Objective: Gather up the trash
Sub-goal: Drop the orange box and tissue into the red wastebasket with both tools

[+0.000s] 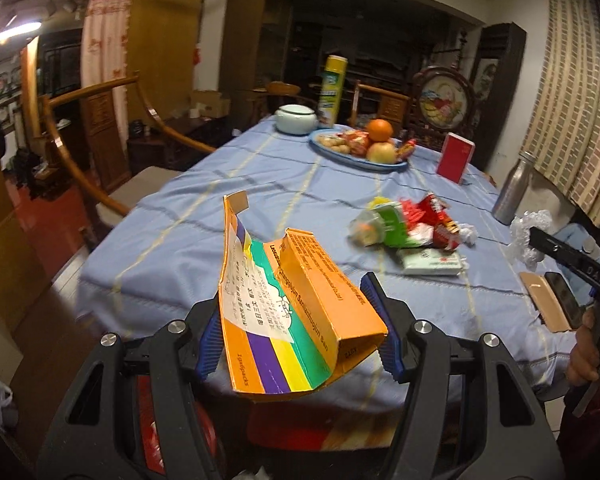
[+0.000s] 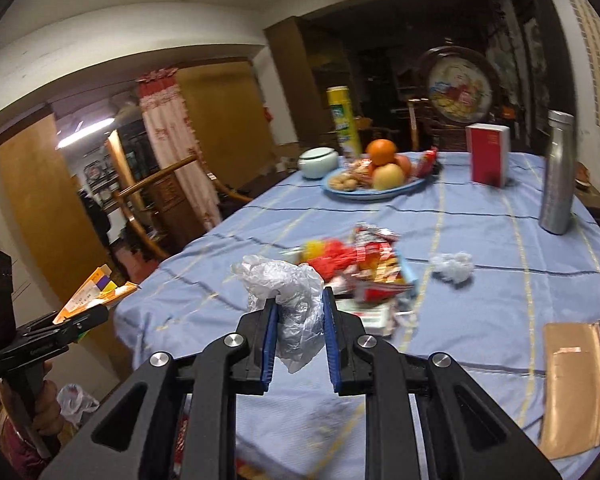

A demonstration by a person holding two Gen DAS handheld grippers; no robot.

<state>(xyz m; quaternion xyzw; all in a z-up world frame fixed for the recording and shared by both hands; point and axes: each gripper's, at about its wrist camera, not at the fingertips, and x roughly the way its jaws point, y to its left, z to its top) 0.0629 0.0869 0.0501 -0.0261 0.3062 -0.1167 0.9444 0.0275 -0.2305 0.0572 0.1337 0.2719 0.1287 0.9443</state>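
The left gripper (image 1: 298,334), at the bottom of its frame, stands half open with its pads clamped on a torn orange box (image 1: 296,312), held clear of the table (image 1: 204,248). The right gripper (image 2: 300,338), low centre in its view, is nearly closed, pinching a crumpled clear bag (image 2: 292,304).

Both pieces look ready for a bin. Keep the grips firm: the box may twist between the pads, and the bag is slippery.

Mid-frame, a wrapper pile (image 1: 416,228) and a paper wad (image 2: 452,266) remain on the table.

No bin is visible, and the pile is too blurred to sort out.
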